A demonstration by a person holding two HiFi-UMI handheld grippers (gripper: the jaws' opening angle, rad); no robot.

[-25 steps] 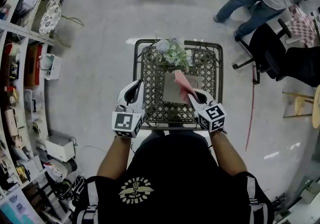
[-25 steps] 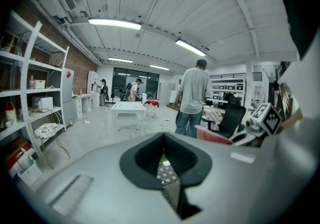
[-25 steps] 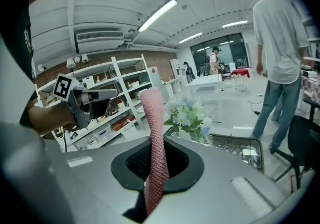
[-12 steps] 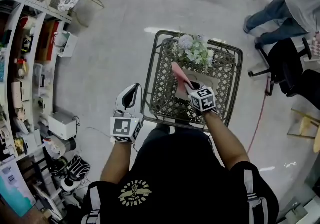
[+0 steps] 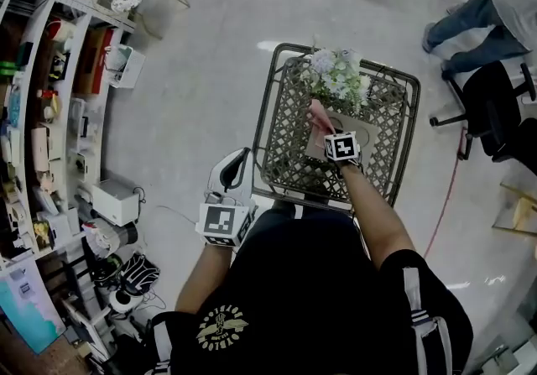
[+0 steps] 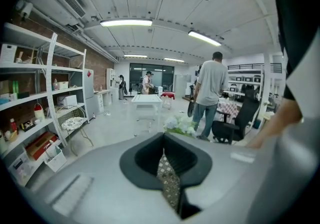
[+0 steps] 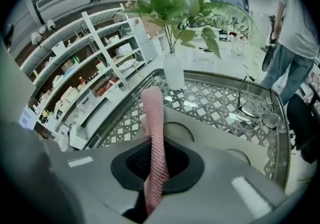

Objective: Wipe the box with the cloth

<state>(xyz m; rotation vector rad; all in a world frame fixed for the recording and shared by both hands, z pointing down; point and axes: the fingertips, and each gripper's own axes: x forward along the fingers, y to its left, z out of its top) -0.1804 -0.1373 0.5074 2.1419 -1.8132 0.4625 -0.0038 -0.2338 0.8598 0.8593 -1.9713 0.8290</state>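
Observation:
A flat grey-brown box (image 5: pixel 335 124) lies on a metal lattice table (image 5: pixel 285 151), just in front of a vase of flowers (image 5: pixel 336 75). My right gripper (image 5: pixel 325 135) reaches over the box, shut on a pink cloth (image 5: pixel 316 116) that sticks up past its jaws. In the right gripper view the cloth (image 7: pixel 154 133) runs up out of the right gripper (image 7: pixel 156 160), with the box top (image 7: pixel 215 133) just beyond. My left gripper (image 5: pixel 236 165) hangs off the table's left near corner, its jaws together and holding nothing. The left gripper (image 6: pixel 169 188) shows only a thin slit.
A white vase (image 7: pixel 174 75) and a pair of glasses (image 7: pixel 257 108) stand on the lattice table (image 7: pixel 215 102). Cluttered shelves (image 5: pixel 50 113) line the left side. An office chair (image 5: pixel 495 105) and a person (image 5: pixel 491 8) are at the right.
My right gripper has moved forward over the table, carrying the pink cloth onto the box. The left gripper has dropped back off the table's left edge. The head view has shifted.

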